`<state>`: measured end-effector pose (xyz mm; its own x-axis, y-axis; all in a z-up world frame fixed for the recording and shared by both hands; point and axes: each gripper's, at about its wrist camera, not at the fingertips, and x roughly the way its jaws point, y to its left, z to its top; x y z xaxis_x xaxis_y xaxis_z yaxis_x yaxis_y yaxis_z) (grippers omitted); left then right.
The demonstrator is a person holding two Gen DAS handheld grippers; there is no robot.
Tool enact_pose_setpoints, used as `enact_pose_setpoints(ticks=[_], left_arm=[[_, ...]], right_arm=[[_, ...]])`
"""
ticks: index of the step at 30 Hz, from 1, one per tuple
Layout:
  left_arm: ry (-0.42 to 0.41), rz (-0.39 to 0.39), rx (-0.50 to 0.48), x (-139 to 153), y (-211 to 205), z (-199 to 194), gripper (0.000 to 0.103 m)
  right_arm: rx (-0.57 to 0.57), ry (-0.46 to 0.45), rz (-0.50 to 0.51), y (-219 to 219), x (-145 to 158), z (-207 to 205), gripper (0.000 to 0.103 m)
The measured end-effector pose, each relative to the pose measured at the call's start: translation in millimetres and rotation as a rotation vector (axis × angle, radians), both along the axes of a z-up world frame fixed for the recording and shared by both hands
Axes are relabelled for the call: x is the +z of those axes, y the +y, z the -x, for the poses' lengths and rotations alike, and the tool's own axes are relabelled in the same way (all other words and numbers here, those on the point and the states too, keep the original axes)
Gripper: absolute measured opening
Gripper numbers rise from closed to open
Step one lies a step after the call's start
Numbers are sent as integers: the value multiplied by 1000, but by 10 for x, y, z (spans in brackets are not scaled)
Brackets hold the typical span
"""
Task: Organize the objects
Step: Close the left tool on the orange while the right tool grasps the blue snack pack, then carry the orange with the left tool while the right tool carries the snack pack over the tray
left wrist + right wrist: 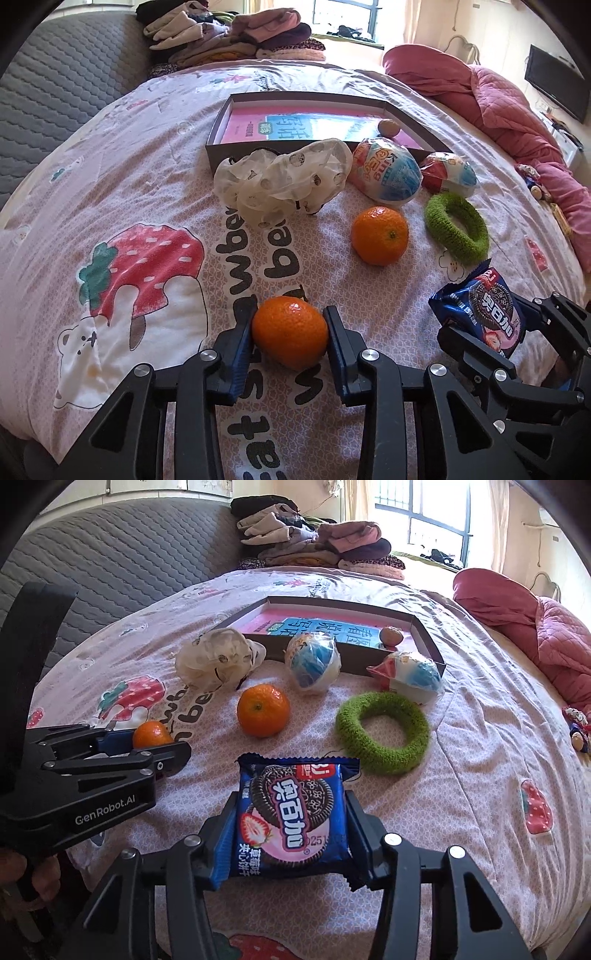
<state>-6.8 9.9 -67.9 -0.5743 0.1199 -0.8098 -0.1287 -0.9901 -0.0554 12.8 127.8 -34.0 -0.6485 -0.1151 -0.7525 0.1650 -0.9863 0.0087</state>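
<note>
A: What is each gripper holding?

B: The left gripper point(290, 338) has its blue-padded jaws pressed on both sides of a small mandarin point(290, 336), round, with a glossy, dimpled skin. The right gripper point(291, 830) clamps a flat blue foil cookie packet point(293, 818) with crimped, saw-toothed ends and a dark sandwich biscuit printed on it.

A: Where are those relative to the box?

B: Both are on the near side of the shallow cardboard box point(218, 122), well apart from it, over the soft printed bedsheet point(110, 192). The mandarin touches the sheet; whether the packet does, I cannot tell.

A: What lies between them and the box?

B: A second, larger mandarin point(379, 235) sits loose on the sheet. Right against the box's near wall is a crumpled, thin white fabric piece point(280, 181) with dark dots, and beside it two egg-shaped toys in shiny crinkled plastic wrap point(386, 175) point(448, 173). A fuzzy green knitted ring point(456, 229) lies just in front of the second egg.

A: And inside the box?

B: A flat pink and blue book point(310, 123) covers its floor, with a small brown rounded thing point(388, 128) at the right end.
</note>
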Motion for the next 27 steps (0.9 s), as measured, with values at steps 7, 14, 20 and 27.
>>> enact_pose_setpoints(ticks=[7, 14, 20, 27], left_arm=[[42, 10, -5, 172, 37, -58, 37], [60, 16, -10, 264, 57, -106, 37], [90, 15, -7, 376, 57, -128, 37], [106, 9, -12, 456, 56, -115, 37]], right_arm=[[-8, 29, 6, 38, 133, -8, 52], [-12, 43, 14, 69, 179, -32, 52], [-20, 62, 26, 113, 253, -47, 52], [-25, 83, 25, 138, 345, -19, 52]])
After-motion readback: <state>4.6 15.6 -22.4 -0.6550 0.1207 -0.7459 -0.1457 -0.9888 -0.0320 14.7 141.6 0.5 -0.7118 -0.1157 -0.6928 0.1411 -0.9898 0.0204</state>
